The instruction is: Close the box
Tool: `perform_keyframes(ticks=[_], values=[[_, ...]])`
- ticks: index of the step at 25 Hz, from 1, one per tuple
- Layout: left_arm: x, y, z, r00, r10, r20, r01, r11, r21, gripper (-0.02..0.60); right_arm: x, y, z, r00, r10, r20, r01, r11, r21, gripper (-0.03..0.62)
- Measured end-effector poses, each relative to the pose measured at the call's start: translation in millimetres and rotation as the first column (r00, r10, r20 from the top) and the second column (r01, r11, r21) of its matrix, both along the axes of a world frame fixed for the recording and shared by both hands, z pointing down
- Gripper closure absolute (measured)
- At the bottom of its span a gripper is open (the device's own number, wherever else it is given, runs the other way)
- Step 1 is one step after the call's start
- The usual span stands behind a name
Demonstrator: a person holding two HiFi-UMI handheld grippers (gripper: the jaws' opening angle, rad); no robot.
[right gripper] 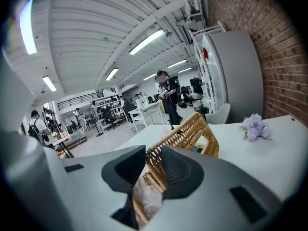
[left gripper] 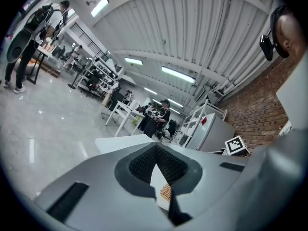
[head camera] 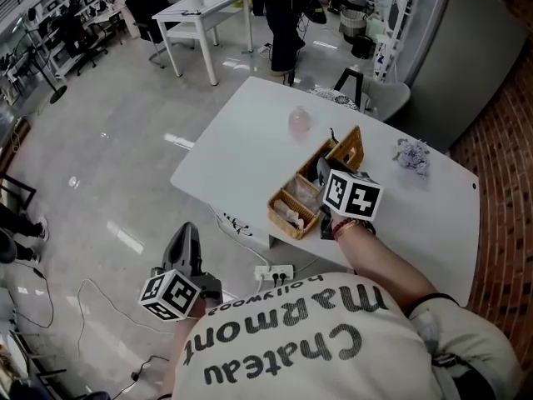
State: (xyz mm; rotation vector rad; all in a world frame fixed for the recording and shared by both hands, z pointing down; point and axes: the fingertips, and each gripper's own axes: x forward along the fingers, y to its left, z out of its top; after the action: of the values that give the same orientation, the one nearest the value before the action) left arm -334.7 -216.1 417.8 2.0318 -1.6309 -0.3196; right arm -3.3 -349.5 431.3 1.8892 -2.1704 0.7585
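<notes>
An open wicker box stands near the front edge of the white table, its lid tilted up at the far end. My right gripper hangs over the box with its marker cube toward me. In the right gripper view that gripper is open; the lid and a clear plastic bag inside the box show through the gap. My left gripper is off the table at the lower left, over the floor, apart from the box. In the left gripper view its fingertips meet.
A bunch of purple flowers lies at the table's right, and a pink object lies behind the box. A power strip and cables lie on the floor. Farther back stand a chair, another white table and a person.
</notes>
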Motion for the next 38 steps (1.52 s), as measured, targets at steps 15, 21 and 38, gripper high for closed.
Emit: perform_keyframes(ticks=[15,21,38], values=[[-17.1,-4.8,-0.5,1.0,-0.03,-0.007,0.03,1.0,0.005,0.58,-12.5,-12.7,12.9,0.994,-0.029,-0.101,0.029,1.0,-0.003,0.482],[-24.0,-6.8,-0.5,0.999,-0.05,-0.008,0.05,0.999,0.008,0.58,-17.2,-18.4,19.2,0.99,-0.046,-0.136,0.045,0.999,-0.008,0.482],[-27.9,-17.9,6.2,0.998,-0.067,-0.007,0.067,0.998,-0.002,0.58,-29.1,-28.9,42.3,0.989,-0.075,-0.128,0.068,0.996,-0.062,0.477]])
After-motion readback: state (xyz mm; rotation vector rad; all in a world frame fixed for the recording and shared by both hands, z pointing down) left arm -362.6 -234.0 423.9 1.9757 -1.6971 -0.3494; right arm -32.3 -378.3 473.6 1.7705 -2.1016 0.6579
